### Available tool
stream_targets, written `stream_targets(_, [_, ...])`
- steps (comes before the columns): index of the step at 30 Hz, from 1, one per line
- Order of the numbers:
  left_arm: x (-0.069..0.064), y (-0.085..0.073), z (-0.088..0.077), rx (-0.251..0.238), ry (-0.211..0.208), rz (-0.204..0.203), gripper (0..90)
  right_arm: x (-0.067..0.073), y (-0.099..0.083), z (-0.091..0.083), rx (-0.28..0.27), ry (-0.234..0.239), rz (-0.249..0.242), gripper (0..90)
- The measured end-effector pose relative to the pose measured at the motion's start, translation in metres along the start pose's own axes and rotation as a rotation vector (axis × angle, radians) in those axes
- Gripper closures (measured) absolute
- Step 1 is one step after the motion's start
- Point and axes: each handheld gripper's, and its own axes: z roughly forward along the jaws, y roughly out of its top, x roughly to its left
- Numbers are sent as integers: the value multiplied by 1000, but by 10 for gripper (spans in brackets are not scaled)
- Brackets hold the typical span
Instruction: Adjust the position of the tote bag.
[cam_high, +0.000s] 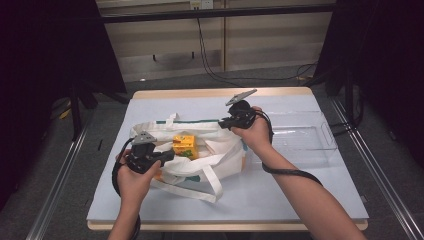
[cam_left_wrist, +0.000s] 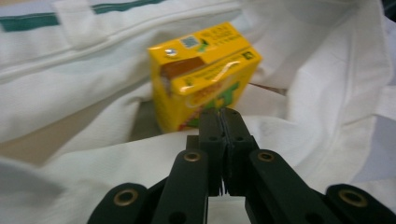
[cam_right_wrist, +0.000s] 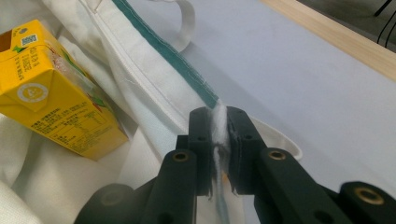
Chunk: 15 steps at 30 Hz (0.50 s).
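Left tongs (cam_left_wrist: 223, 114): clamped on bag (cam_high: 220, 155) cloth | Right tongs (cam_right_wrist: 219, 122): clamped on bag rim | Carton (cam_high: 183, 145): inside bag

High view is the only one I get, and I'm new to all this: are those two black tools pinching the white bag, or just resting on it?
Observer: The right gripper is clamped on the white bag; cloth from its green-trimmed rim is bunched between the jaws.
Operator: And the left one?
Observer: The left gripper has its jaws pressed together at the near edge of the bag; whether cloth is caught between them I cannot tell.
Operator: What is the yellow thing inside?
Observer: A yellow drink carton with a foil straw-hole spot on top, sitting in the open bag just beyond the left gripper's tips.
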Motion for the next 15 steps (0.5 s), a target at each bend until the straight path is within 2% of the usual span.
stream_targets(1, [3, -1, -1, -11, -3, -19, 884, 0, 0, 0, -3, 2, -1, 809])
stream_targets(2, [6, -1, -3, -12, 13, -18, 878, 0, 0, -1, -5, 2, -1, 809])
stream_targets(5, [9, 0, -4, -7, 30, -7, 861, 0, 0, -1, -3, 7, -13, 809])
stream_targets(6, [10, 1, -4, 7, 41, 12, 862, 0, 0, -1, -4, 8, -12, 809])
stream_targets(7, [11, 2, -3, -9, 44, 3, 865, 0, 0, -1, -4, 7, -13, 810])
stream_targets(11, [18, 4, 4, -12, 38, -14, 887, 1, 0, -1, -4, 6, -14, 809])
stream_targets(12, [18, 5, 6, 11, 43, 4, 893, 1, 0, -1, -5, 7, -16, 810])
stream_targets(15, [20, 3, 13, 57, 43, -17, 900, 0, 0, -2, -4, 11, -23, 810])
